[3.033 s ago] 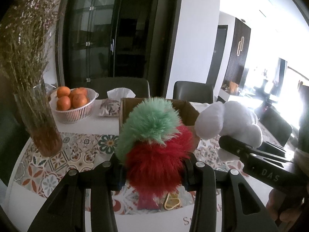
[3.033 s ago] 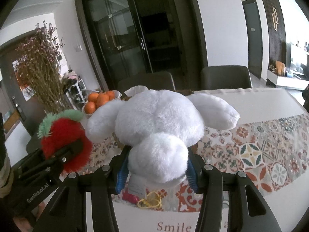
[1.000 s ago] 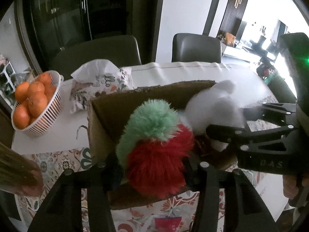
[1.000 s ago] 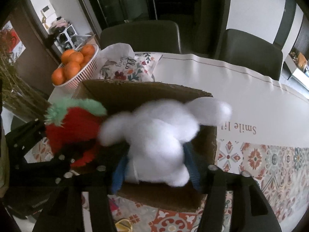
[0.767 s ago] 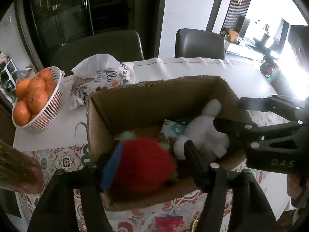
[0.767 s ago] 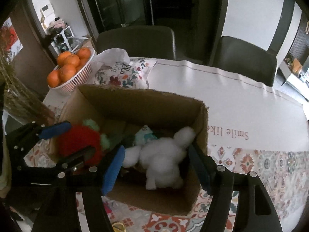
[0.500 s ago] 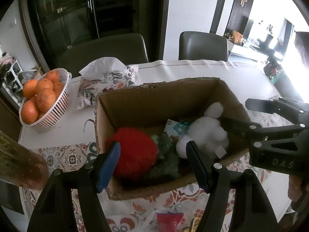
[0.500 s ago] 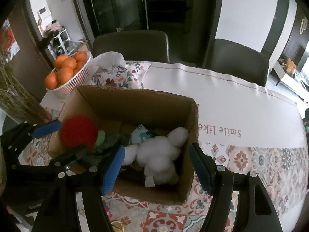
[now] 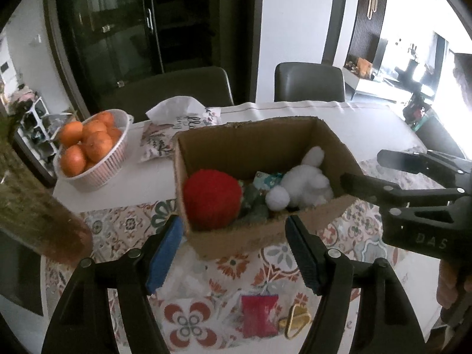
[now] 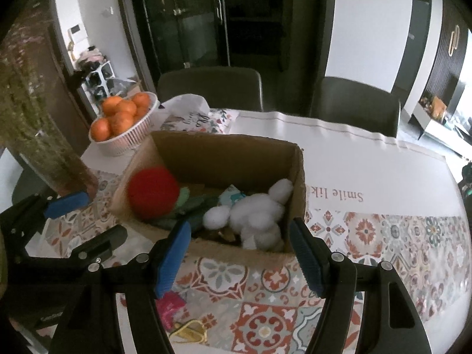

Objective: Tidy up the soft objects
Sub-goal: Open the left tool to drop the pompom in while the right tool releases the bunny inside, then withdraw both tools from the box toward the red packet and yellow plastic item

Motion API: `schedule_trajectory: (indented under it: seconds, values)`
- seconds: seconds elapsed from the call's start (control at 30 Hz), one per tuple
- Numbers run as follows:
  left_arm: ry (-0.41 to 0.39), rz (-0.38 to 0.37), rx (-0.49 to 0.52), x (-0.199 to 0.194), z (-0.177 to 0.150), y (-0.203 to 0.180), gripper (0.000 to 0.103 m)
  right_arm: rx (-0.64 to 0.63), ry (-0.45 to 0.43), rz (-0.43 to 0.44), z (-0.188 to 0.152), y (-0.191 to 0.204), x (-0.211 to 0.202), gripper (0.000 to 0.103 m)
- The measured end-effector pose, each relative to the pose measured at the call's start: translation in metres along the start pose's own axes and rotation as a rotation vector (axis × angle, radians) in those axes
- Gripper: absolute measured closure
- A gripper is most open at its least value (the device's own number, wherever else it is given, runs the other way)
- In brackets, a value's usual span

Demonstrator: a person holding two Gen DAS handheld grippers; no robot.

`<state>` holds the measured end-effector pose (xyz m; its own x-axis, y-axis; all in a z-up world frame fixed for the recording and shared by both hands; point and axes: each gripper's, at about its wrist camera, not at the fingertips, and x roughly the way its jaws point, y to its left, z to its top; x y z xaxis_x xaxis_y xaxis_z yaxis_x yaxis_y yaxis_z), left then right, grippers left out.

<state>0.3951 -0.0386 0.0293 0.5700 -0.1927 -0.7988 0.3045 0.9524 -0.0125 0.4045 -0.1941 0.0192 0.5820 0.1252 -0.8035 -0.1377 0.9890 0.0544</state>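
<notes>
Hovering in front of the box (image 9: 259, 177), the left tool (image 9: 233, 253) has its jaws spread wide and carries nothing; the right tool (image 10: 239, 253) is released in the same way, with nothing between its blue pads (image 10: 174, 253). Both soft toys lie inside the box on the counter (image 10: 383, 171): the red plush (image 9: 211, 197) against the left wall, the white plush (image 9: 303, 183) toward the right wall, with some green material and a small printed packet between them.

I judge that the placing step is finished and the step in hand is to pull both tools clear and look for what is left. To do this well, lift them straight up and back, so a finger does not catch the cardboard rim and drag the light box. On the counter in front of the box I see a small red pouch (image 9: 259, 314) and a yellow thing (image 9: 296, 320); whether they are soft I cannot tell. For the flat pouch, come down low with wide jaws and pinch at an edge. Keep away from the vase (image 9: 38, 206) at the left and from the orange basket (image 9: 97, 153).

Writing: the tablecloth shows "Smile lik", upside down in the right view, with the rest hidden behind the box. The right tool body carries "DAS". The tissue pack (image 9: 180, 129) has cursive lettering that I cannot read.
</notes>
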Motion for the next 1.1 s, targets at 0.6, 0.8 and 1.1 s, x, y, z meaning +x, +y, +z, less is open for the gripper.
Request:
schedule_trajectory:
  seconds: [0.6, 0.8, 1.1]
  values:
    - [-0.068, 0.054, -0.009, -0.066, -0.074, -0.002, 0.031, 0.024, -0.084, 0.04, -0.075, 0.033, -0.054, 0.033]
    - [-0.071, 0.055, 0.008, -0.071, -0.102, -0.004, 0.031, 0.058, -0.111, 0.034, -0.104, 0.039, -0.06, 0.033]
    - [-0.062, 0.039, 0.012, -0.071, -0.136, -0.001, 0.031, 0.113, -0.144, 0.026, -0.141, 0.047, -0.058, 0.033]
